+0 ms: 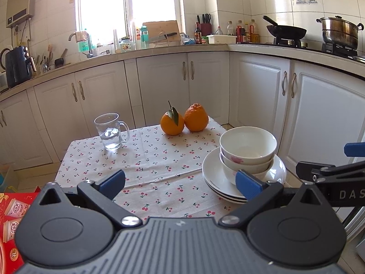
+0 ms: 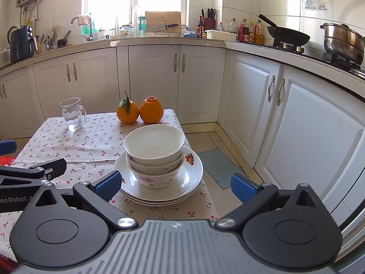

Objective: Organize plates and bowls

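Note:
Three white bowls (image 1: 247, 150) with pink flowers are nested on a stack of white plates (image 1: 212, 171) at the right side of a small table with a cherry-print cloth (image 1: 155, 159). The same bowls (image 2: 154, 150) and plates (image 2: 194, 171) sit just ahead in the right wrist view. My left gripper (image 1: 180, 183) is open and empty, just left of and in front of the stack. My right gripper (image 2: 175, 186) is open and empty, its fingers spread just before the plates' near rim.
Two oranges (image 1: 183, 119) sit at the table's far edge and a glass mug (image 1: 110, 131) with a little water at the far left. White cabinets (image 1: 319, 114) stand behind and to the right. A red box (image 1: 11, 210) lies low at left. A blue-grey mat (image 2: 219, 166) lies on the floor.

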